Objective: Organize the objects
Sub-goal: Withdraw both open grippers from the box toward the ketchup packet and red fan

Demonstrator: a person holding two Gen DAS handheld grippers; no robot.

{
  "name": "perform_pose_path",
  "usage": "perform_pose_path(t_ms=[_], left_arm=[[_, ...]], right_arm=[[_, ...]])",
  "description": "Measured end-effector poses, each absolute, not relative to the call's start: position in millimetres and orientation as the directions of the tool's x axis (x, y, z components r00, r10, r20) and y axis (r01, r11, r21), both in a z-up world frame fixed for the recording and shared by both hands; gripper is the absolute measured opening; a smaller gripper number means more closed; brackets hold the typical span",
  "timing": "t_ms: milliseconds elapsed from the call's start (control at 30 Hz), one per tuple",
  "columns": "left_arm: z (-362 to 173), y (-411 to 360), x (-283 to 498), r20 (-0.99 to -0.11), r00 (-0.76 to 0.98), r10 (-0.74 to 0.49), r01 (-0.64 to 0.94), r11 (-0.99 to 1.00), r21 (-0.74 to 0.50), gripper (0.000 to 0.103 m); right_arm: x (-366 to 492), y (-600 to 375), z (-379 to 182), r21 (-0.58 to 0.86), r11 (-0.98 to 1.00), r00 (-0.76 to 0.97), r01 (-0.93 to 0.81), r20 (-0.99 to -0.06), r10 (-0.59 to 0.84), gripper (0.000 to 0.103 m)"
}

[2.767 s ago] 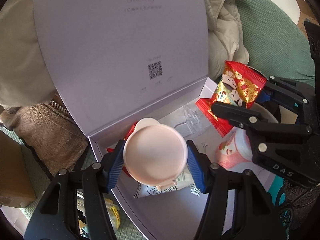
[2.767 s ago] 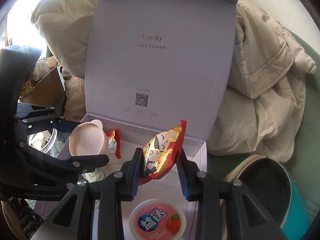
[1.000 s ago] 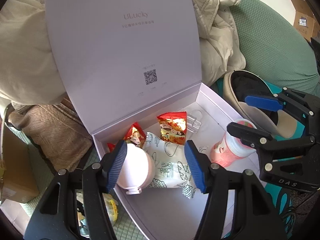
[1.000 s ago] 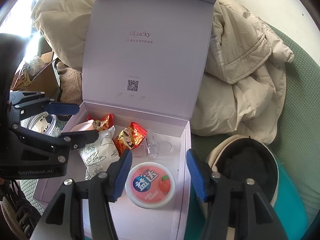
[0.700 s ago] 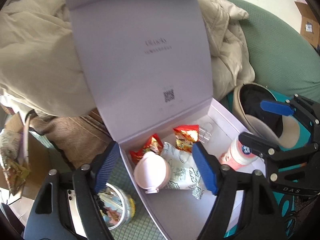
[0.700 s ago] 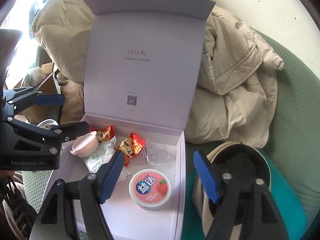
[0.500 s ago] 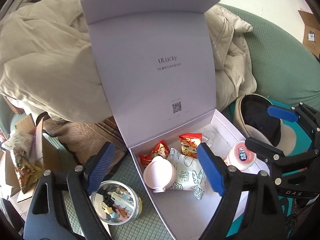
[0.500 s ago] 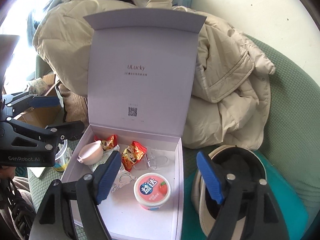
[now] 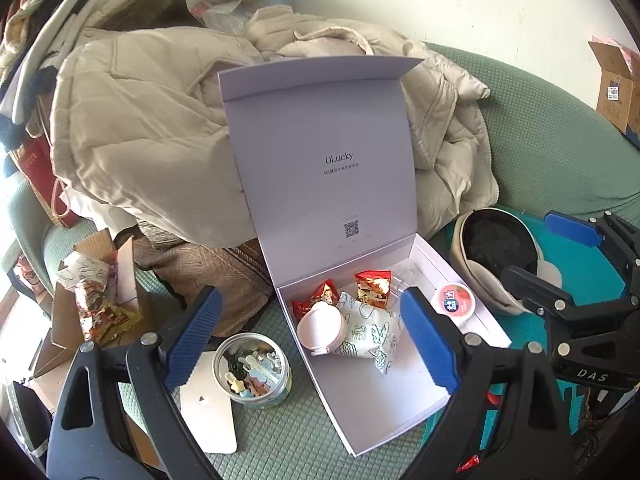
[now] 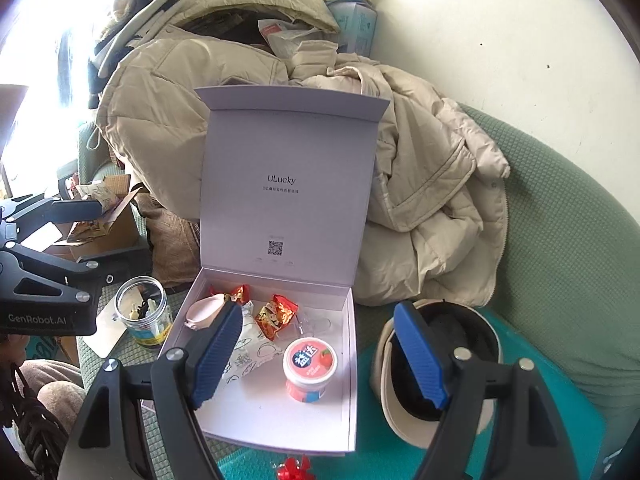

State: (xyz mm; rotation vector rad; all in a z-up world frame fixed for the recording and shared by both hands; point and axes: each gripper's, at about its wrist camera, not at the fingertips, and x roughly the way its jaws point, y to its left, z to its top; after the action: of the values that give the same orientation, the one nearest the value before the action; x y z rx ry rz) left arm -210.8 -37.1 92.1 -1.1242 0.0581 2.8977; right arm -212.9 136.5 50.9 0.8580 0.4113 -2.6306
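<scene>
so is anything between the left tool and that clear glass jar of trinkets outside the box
Nothing visible. The clear glass jar stands uncovered on the green cushion, left of the white gift box, just ahead of the open left tool. A white card lies beside it, not in the way.

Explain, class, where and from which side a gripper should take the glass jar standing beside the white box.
Grip the glass jar across its round wall just below the open rim, coming down from above. It stands upright outside the white box, and its straight sides suit the open left gripper.
</scene>
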Motion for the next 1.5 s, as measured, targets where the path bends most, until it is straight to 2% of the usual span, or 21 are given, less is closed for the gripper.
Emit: perform_pose_path(t_ms=[467, 1033, 1500], left_arm=[[99.8, -27.2, -150.8, -0.667, -0.744, 0.049, -0.087, -0.996, 0.023, 0.091], [72.9, -2.0, -95.1, -0.709, -0.693, 0.130, -0.177, -0.984, -0.007, 0.091], [29.8, 15.9, -88.5, -0.780, -0.604, 0.161, -0.222, -0.975, -0.029, 0.091]], right_arm=[[-157.4, 147.9, 52.1, -0.157, -0.905, -0.753, 0.396, -0.619, -0.223, 0.079], [-105.6, 170.2, 14.8, -0.121, -0.924, -0.696, 0.364, -0.694, -0.183, 0.079], [-99.4, 185.5, -34.0, -0.062, -0.931, -0.612, 0.360, -0.768, -0.186, 0.079]])
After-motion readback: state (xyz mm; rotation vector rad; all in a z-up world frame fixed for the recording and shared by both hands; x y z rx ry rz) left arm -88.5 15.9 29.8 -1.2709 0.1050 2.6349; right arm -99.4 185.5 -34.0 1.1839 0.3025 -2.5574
